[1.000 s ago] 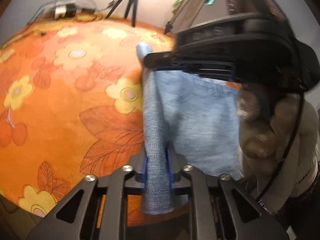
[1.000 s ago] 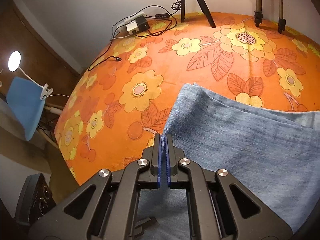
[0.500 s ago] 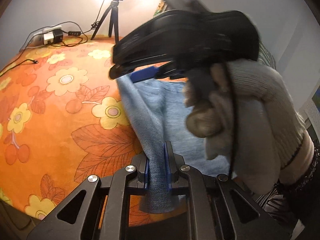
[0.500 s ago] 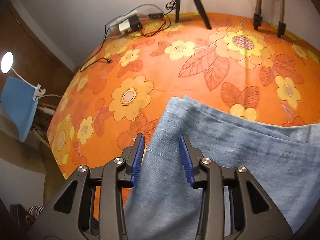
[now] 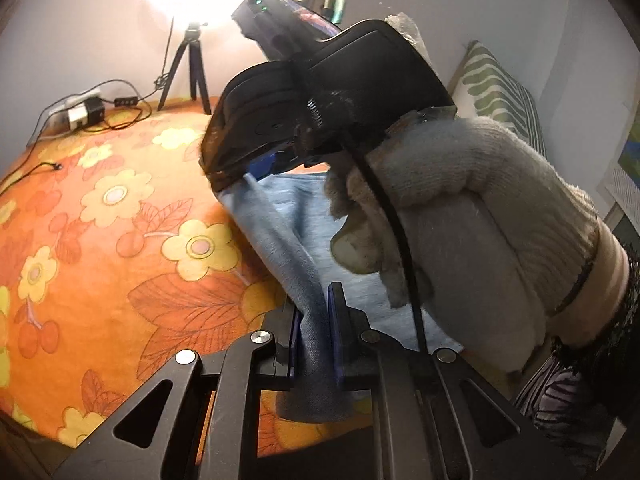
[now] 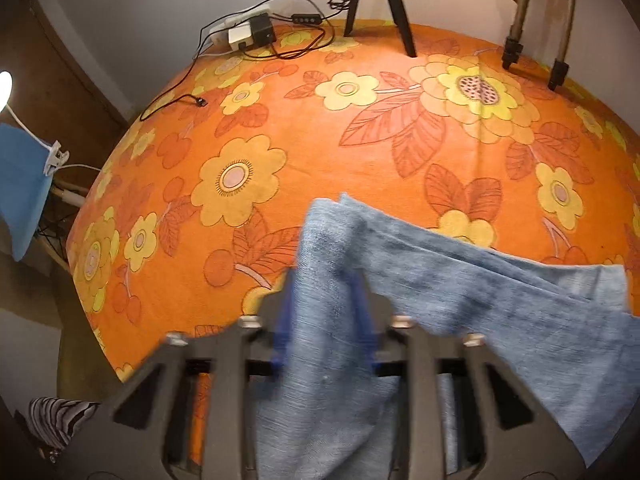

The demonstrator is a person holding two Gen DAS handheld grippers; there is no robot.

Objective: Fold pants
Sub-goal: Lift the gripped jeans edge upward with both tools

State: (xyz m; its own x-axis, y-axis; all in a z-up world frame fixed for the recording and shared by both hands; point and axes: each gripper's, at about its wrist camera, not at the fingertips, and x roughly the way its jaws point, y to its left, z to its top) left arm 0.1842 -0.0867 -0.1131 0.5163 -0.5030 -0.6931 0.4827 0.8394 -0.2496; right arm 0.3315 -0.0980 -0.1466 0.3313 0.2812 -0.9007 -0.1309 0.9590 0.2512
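Observation:
Light blue denim pants (image 6: pixel 460 288) lie folded on the orange flowered cloth (image 6: pixel 360 152). In the left wrist view my left gripper (image 5: pixel 314 320) is shut on a bunched edge of the pants (image 5: pixel 280 240) and holds it lifted. My right gripper (image 6: pixel 324 280) is open, its blue pads spread either side of the pants' edge, which passes loosely between them. In the left wrist view the right gripper (image 5: pixel 256 168) and its gloved hand (image 5: pixel 460 208) hover just above the pants, hiding most of them.
A black tripod (image 6: pixel 380 4), a power adapter with cables (image 6: pixel 252 32) and two stand legs (image 6: pixel 536 52) stand at the far edge. A bright lamp on a tripod (image 5: pixel 192 52) shows in the left wrist view. A blue chair (image 6: pixel 20 196) stands beyond the left edge.
My right gripper opened, letting go of the pants' edge, and has lifted and drawn back. My left gripper stays shut on the fabric and has moved closer to the right one.

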